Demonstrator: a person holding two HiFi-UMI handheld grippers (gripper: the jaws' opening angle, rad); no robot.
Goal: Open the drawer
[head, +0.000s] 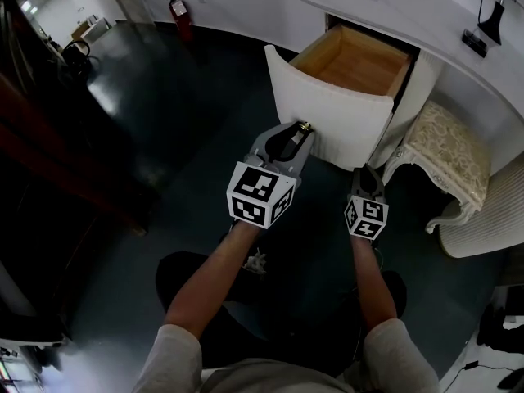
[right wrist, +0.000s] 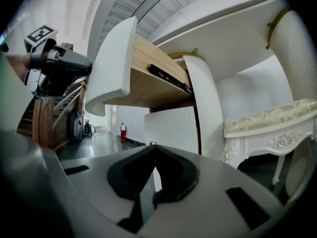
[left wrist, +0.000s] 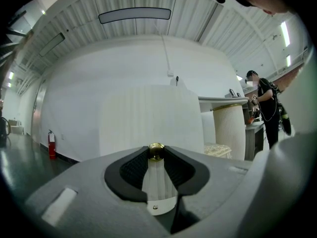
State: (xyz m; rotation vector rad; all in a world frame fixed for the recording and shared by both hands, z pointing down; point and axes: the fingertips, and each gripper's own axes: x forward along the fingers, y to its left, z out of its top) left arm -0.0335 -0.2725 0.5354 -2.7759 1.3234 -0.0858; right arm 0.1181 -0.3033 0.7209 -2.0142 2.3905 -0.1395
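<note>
Where the desk (head: 393, 6) covers it, the drawer (head: 327, 97)'s back is hidden. Left gripper (head: 300, 135) clamps knob (left wrist: 156, 151); right gripper (head: 366, 175) closed, near stool (head: 450, 150).

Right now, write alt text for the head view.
A white drawer stands pulled out of a curved white desk, its wooden inside empty. The left claw is closed on the drawer's brass knob; the right claw hangs empty beside it.

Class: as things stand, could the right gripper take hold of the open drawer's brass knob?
Probably not: the left gripper holds the brass knob between its jaws, leaving little room. The right gripper sits beside it, below the drawer.
</note>
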